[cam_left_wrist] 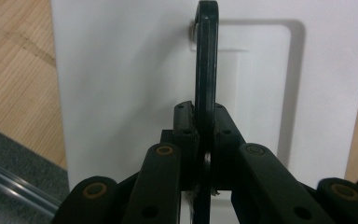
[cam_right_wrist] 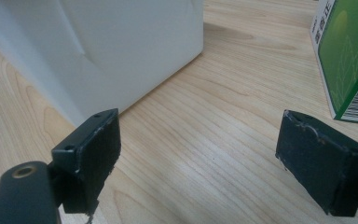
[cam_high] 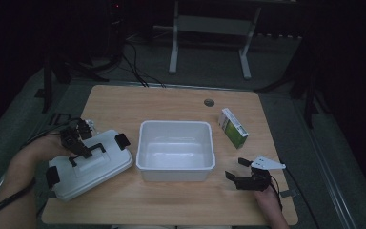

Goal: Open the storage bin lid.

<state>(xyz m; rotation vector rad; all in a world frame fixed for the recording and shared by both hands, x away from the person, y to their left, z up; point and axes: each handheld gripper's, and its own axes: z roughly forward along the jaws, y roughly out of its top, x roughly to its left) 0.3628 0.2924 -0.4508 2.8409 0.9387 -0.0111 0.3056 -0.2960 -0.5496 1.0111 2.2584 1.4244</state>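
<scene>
A white lid [cam_high: 88, 166] with black clips lies tilted at the table's front left. Its black handle [cam_left_wrist: 206, 70] stands up between the jaws of my left gripper [cam_high: 86, 149], which is shut on it; the lid's white top [cam_left_wrist: 121, 84] spreads out behind. An open white bin [cam_high: 175, 169] stands in the middle of the table. To its right, near the front edge, my right gripper [cam_high: 236, 168] rests open with bare wood between its pads [cam_right_wrist: 324, 168]. A green and white carton [cam_high: 233, 128] stands behind it, and the carton [cam_right_wrist: 349, 70] also shows at the right of the right gripper view.
The bin's white wall [cam_right_wrist: 121, 51] rises close on the left ahead of the right gripper. A round cable hole [cam_high: 209, 102] sits near the table's far edge. Beyond the wooden table [cam_high: 171, 102] stand a white frame and dark stands on grey floor.
</scene>
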